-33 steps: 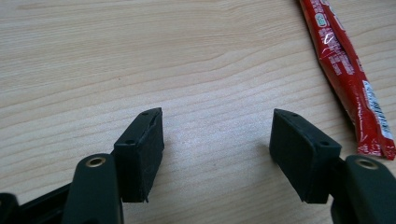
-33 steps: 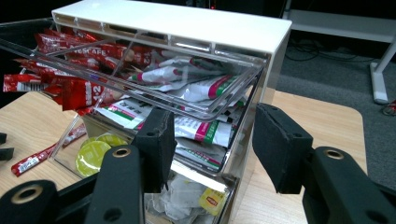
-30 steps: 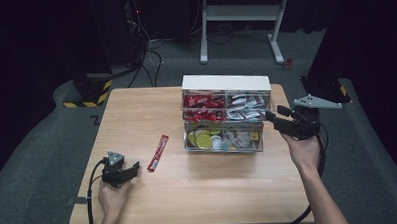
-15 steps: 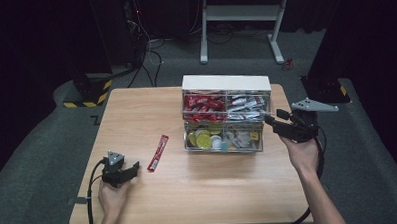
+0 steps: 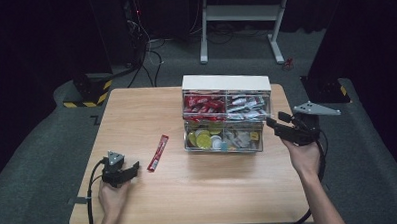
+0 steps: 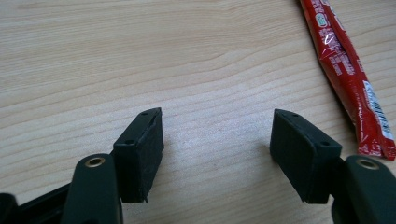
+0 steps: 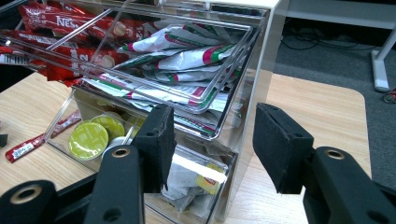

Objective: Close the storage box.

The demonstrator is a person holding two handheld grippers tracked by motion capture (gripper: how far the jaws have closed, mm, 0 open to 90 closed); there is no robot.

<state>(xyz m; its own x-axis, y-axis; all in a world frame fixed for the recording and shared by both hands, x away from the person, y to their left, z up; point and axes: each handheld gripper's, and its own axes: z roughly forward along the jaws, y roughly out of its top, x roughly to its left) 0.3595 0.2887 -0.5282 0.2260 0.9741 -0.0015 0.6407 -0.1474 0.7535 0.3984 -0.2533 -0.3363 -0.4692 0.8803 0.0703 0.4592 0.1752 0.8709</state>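
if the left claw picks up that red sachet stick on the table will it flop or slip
The red sachet stick is long, thin and lies flat, so held at one end it would probably droop. Its wrapper glints, so it may slide between pads. It looks light; a push would likely skid it across the table.

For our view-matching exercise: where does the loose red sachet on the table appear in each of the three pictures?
High view: red sachet lies on the table, left of the clear drawer box.
Left gripper view: it runs down the right edge.
Right gripper view: it lies at far left.
Shared landmark: the wooden table.
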